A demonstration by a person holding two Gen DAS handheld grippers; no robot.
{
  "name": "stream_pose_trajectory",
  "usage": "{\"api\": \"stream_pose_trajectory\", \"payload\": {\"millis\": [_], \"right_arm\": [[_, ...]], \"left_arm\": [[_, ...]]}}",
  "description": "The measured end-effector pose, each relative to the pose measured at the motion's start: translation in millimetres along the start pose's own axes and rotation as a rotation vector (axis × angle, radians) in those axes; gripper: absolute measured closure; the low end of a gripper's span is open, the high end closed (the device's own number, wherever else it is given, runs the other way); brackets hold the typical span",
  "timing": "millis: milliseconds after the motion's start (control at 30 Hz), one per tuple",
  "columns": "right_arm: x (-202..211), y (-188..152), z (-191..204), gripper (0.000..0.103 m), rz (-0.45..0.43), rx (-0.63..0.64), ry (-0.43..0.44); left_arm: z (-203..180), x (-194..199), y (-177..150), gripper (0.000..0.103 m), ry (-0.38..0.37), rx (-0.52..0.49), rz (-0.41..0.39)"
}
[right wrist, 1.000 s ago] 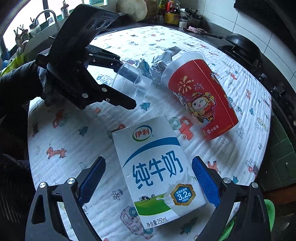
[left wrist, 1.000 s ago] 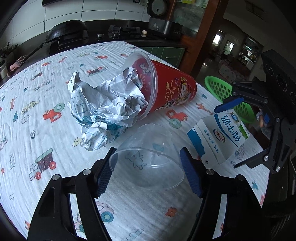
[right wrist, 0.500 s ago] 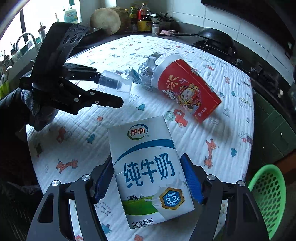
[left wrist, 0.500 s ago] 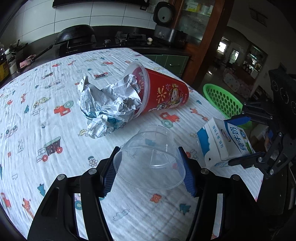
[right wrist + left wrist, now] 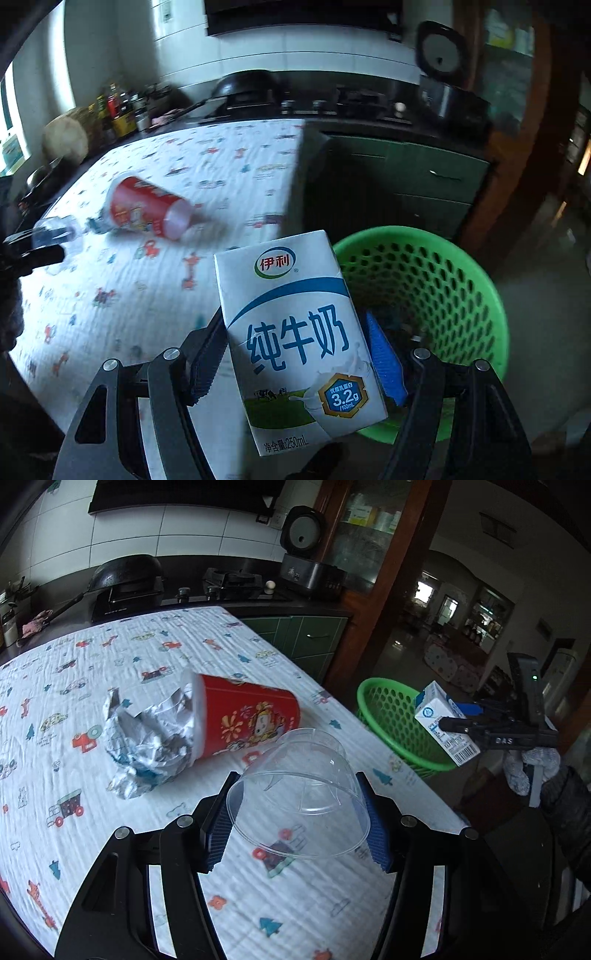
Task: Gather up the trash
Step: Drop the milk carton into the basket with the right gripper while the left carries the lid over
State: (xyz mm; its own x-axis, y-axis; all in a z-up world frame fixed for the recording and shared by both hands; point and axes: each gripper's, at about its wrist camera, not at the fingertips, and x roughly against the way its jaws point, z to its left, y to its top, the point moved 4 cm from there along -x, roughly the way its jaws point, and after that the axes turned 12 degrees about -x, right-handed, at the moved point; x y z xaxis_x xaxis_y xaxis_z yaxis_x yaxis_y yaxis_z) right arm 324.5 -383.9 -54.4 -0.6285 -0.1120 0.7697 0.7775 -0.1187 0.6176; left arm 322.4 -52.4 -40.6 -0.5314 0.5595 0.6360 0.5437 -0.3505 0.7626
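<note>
With the right tool [image 5: 295, 373] clenching the milk carton [image 5: 299, 347] just off the surface's [image 5: 110, 849] edge, it is needing to centre above the green basket [image 5: 461, 280] before releasing, while the left tool [image 5: 295, 823] is gripping the clear cup [image 5: 299, 794] above the surface.

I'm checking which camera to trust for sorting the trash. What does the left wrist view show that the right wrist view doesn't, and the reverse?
Only the left wrist view shows the crumpled paper at the red cup's mouth, and the clear plastic cup sharply, between the left tool's pads.

Only the right wrist view shows the milk carton's printed front and the green basket's inside, just beyond the right tool.

Both show the red cup lying on the patterned tablecloth, the carton and the basket.
</note>
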Motion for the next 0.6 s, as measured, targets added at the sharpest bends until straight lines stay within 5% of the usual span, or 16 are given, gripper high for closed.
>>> {"api": "stream_pose_trajectory", "payload": {"millis": [233,367,600], "right_arm": [[-18,4,-73,0.034,-0.041,-0.178,-0.122],[-24,2,-96,0.024,-0.046,-0.235,-0.132],[-10,-8,-115,0.023,-0.089,-0.278,-0.099]], "left_arm": [[-45,-37,40,0.043,-0.047,-0.067,0.006],[-64,-57,61,0.043,-0.071,-0.095,0.014],[-105,-102,93,0.043,-0.112,-0.145,0.044]]}}
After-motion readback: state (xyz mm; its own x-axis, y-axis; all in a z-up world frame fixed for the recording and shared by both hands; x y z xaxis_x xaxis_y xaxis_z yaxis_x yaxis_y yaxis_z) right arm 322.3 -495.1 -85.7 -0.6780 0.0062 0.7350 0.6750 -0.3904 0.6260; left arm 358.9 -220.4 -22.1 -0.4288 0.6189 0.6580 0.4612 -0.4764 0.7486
